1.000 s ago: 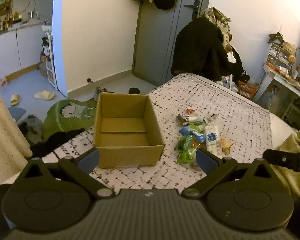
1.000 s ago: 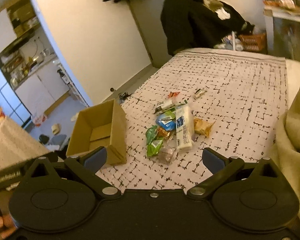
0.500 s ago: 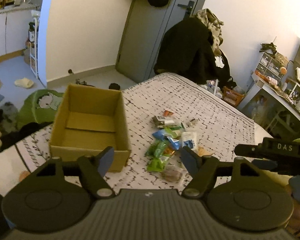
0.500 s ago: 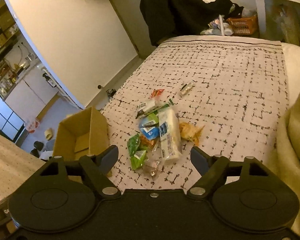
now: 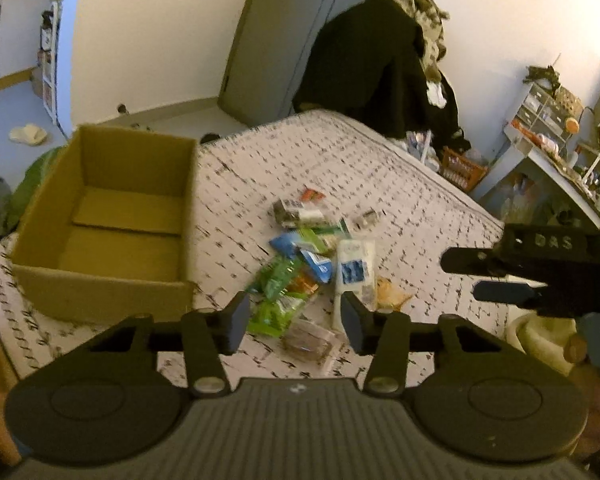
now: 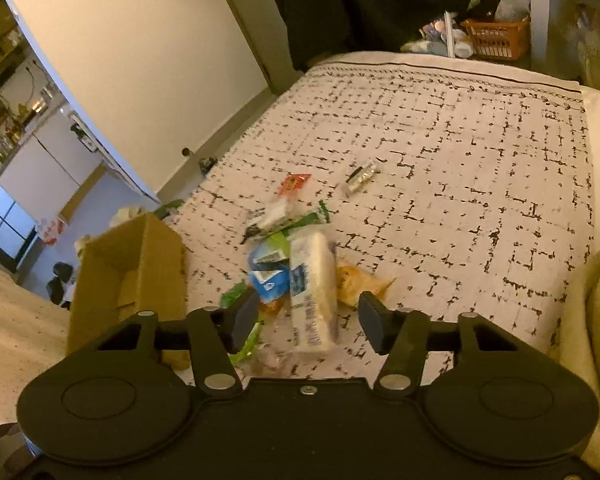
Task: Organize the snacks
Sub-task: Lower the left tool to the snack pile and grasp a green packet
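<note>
The left gripper (image 5: 294, 322) hangs above the snack pile (image 5: 320, 264) on the patterned bedspread (image 5: 400, 200), its jaws closing on air, nothing gripped. At ten o'clock from the pile sits the open cardboard box (image 5: 104, 220) (bare inside). The right gripper (image 6: 308, 322) is likewise closing over the long white packet (image 6: 314, 292), pads clear of it; a small silver wrapper (image 6: 362, 174) lies apart at one o'clock.

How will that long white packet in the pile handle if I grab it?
The long white packet looks like a soft, glossy wrapper, so probably light, bendy and slippery. It overlaps the blue packet, so lifting may drag that along.
</note>
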The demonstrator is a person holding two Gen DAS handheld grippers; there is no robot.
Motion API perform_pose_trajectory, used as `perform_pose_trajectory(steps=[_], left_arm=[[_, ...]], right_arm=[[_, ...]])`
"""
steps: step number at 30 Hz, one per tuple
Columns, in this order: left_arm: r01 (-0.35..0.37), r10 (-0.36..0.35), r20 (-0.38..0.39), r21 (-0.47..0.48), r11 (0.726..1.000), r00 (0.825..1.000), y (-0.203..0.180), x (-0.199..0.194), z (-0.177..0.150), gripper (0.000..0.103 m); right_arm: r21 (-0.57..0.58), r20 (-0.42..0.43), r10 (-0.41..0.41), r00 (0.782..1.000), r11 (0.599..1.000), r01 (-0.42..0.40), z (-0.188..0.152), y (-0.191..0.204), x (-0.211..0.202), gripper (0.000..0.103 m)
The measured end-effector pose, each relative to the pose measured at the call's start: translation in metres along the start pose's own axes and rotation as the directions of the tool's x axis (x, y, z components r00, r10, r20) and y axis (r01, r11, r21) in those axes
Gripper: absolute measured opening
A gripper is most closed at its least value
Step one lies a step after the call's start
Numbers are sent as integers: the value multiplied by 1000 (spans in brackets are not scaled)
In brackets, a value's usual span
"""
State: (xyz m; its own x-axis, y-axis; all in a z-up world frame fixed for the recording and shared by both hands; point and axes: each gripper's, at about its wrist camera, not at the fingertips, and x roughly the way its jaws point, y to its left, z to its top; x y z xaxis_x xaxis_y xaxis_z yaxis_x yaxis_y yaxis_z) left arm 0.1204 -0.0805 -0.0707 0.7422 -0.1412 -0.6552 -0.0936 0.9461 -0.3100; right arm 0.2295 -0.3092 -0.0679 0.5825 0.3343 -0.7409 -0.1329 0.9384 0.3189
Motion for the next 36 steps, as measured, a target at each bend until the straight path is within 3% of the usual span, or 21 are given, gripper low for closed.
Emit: perform_pose_trajectory(steps=[11, 20, 23, 28, 36], left_arm=[[-48, 47, -48, -17, 999, 998, -17, 57, -2, 44], [-96, 92, -114, -26, 995, 989, -24, 105, -8, 44], [-111, 106, -128, -29, 993, 986, -24, 118, -10, 44], [-134, 130, -124, -28, 991, 984, -26, 133, -8, 44], [-156, 153, -127, -14, 988, 980, -25, 148, -8, 44]], right_arm=[[-53, -82, -40, 996, 998, 36, 11, -17, 46, 46], [-153, -142, -138, 980, 981, 116, 8, -30, 88, 47], [-201, -144, -144, 979, 973, 113, 7, -32, 99, 54], [-275, -123, -145, 982, 956, 106, 7, -29, 112, 75], [-360, -107, -137, 985, 929, 90, 0, -28, 132, 80]])
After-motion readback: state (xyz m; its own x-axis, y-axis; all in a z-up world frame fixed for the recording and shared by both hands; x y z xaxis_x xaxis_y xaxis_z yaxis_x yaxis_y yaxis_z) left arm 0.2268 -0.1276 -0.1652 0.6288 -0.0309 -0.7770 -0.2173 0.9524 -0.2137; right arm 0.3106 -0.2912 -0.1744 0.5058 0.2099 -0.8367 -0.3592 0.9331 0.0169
